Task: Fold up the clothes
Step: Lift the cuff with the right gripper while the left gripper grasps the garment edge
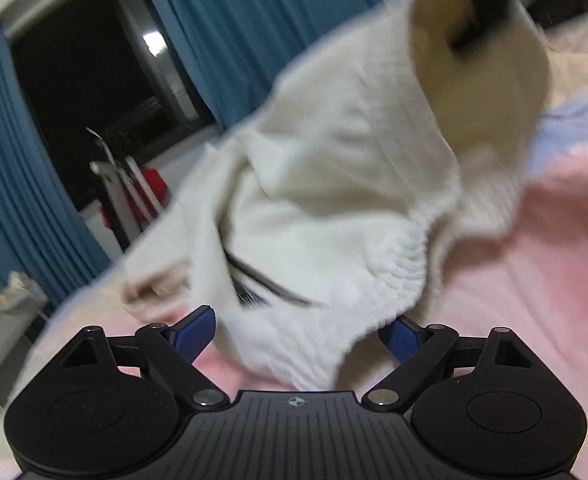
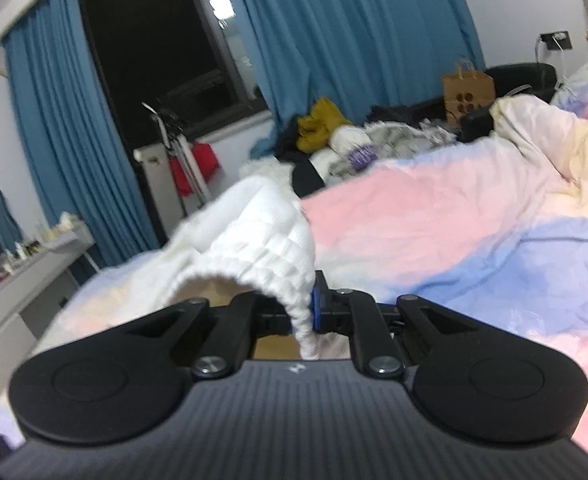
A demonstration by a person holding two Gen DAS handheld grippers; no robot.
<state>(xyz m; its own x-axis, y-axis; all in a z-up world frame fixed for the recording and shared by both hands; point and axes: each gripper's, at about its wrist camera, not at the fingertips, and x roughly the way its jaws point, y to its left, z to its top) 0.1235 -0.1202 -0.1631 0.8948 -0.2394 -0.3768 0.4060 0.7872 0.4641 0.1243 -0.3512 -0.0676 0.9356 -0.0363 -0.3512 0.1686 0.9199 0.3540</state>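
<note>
Hanging between the two tools above the pink and blue duvet [image 2: 434,216], the white knitted sweater [image 1: 334,184] drapes from upper right to lower left. On the left, the left gripper [image 1: 298,334] has its blue fingers [image 1: 195,334] spread wide, the sweater's lower edge drooping between them unclamped. On the right, the right gripper [image 2: 304,312] is clamped tight on the sweater's ribbed hem [image 2: 277,256].

The left hand-held gripper [image 1: 296,334] has its blue fingers [image 1: 195,334] spread wide apart, while the right hand-held gripper [image 2: 304,314] is clamped tight, tilted slightly downward.
</note>
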